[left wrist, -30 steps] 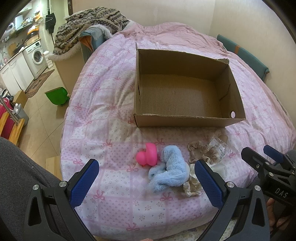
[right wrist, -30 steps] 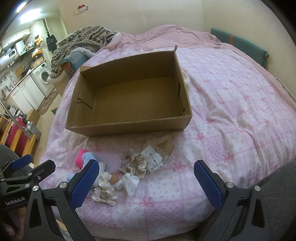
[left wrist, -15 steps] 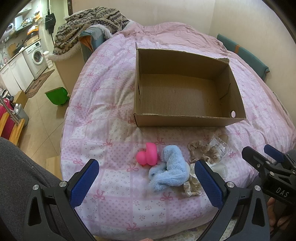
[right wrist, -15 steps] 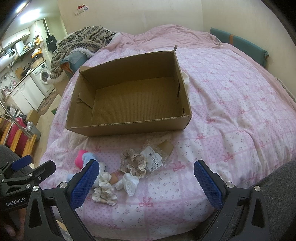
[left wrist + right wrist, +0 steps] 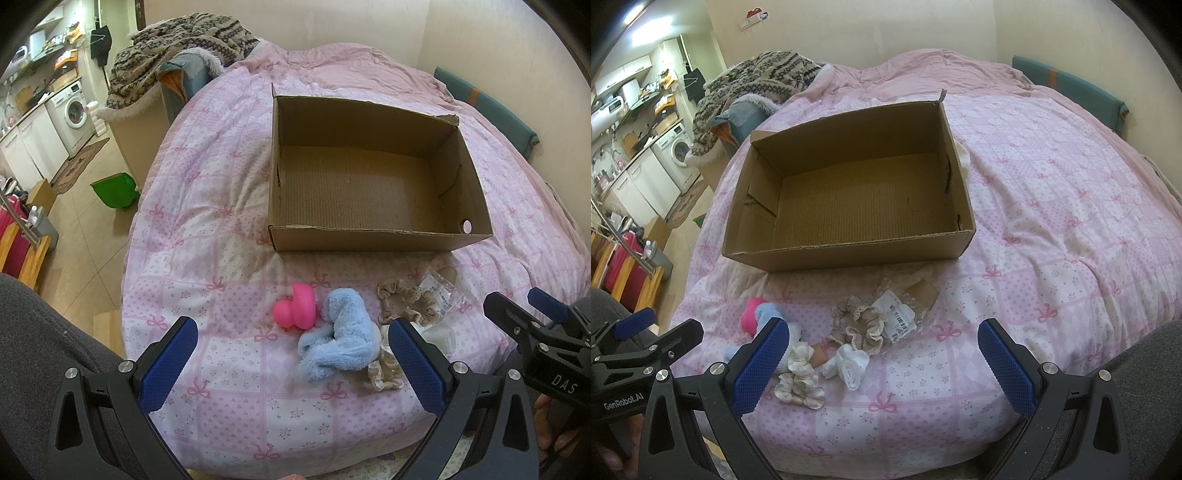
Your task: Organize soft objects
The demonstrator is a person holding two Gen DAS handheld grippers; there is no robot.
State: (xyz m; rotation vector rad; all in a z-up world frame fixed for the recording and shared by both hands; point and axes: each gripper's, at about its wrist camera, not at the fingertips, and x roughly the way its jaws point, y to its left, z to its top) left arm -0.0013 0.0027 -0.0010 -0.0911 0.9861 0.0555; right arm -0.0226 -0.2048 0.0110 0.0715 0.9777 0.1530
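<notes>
Two tools hang over the near edge of a bed [image 5: 207, 206] covered in a pink patterned quilt, and both stand spread wide with nothing between their blue pads. The left tool [image 5: 295, 363] fills the bottom of the left wrist view; the right tool [image 5: 882, 363] fills the bottom of the right wrist view.

An empty cardboard box [image 5: 376, 242] sits in the middle of each frame, its open top facing up. Below it in the frame, nearer the tools, the soft things lie in a loose cluster on the quilt. A pink plush toy [image 5: 295, 308] touches a fluffy light blue toy [image 5: 343, 343] on its right. Right of those lies a beige lace-edged scrunchie [image 5: 858, 328], with a clear plastic packet [image 5: 905, 314] bearing a white label just beside it. Lower in the right wrist view sit a cream scrunchie [image 5: 799, 384] and a white fabric piece [image 5: 851, 363], close together.

A grey sleeve [image 5: 48, 343] shows at the lower left of the left wrist view.
</notes>
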